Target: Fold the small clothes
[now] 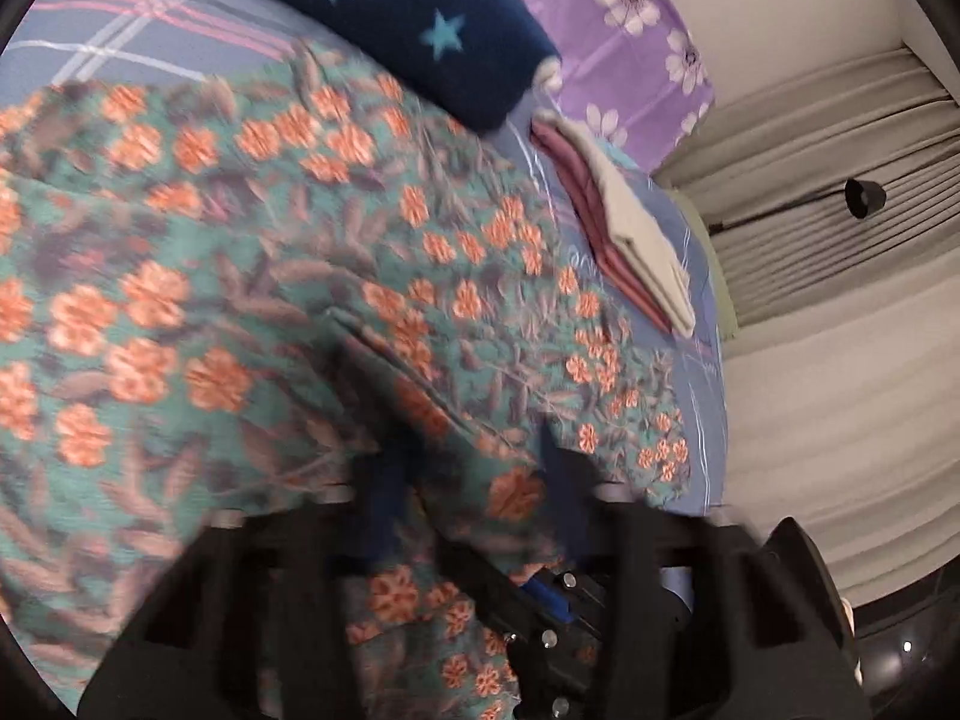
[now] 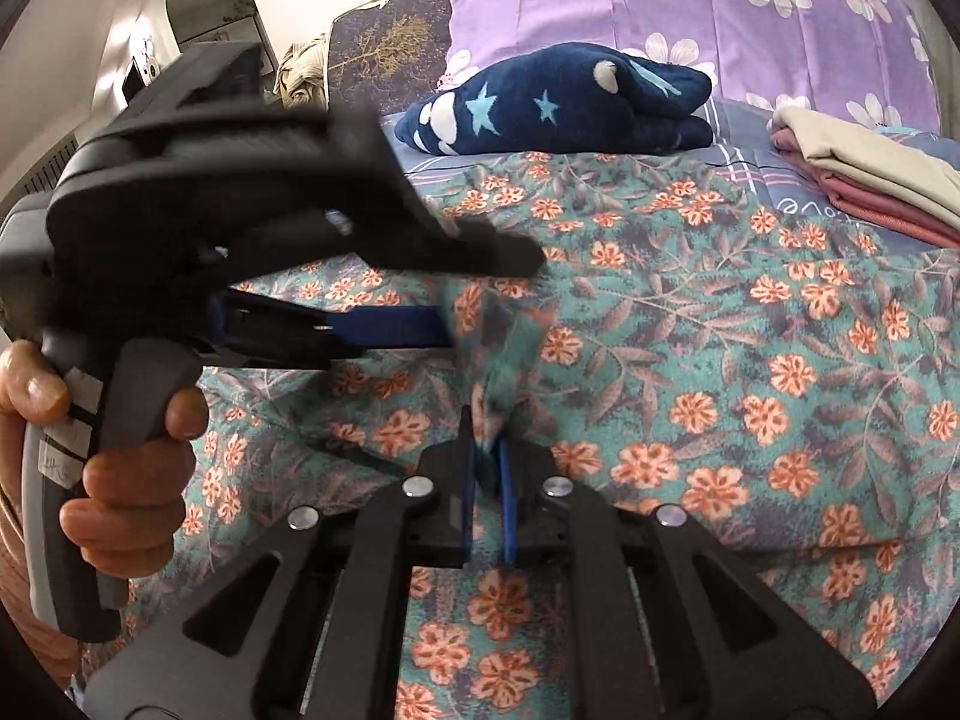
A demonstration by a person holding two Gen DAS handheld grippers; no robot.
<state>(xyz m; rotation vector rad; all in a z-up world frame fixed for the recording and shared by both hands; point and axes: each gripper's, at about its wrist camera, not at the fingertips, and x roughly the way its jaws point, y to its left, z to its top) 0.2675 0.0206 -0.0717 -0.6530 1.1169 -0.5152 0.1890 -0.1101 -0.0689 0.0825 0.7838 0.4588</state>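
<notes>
Two folded pieces (image 2: 882, 186) stacked on the bed (image 2: 744, 120), floral garment (image 2: 720, 324) spread unfolded, pinched at one bunched edge by right gripper (image 2: 487, 468) and left gripper (image 2: 480, 294), folding barely begun.

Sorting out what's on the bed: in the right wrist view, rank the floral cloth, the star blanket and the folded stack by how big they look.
1. Floral cloth, by far.
2. Star blanket.
3. Folded stack, partly cut off at the edge, so unsure.

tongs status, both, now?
Left tongs: closed on the teal, orange-flowered cloth garment.
Right tongs: shut, pinching a fold of the same garment.
</notes>
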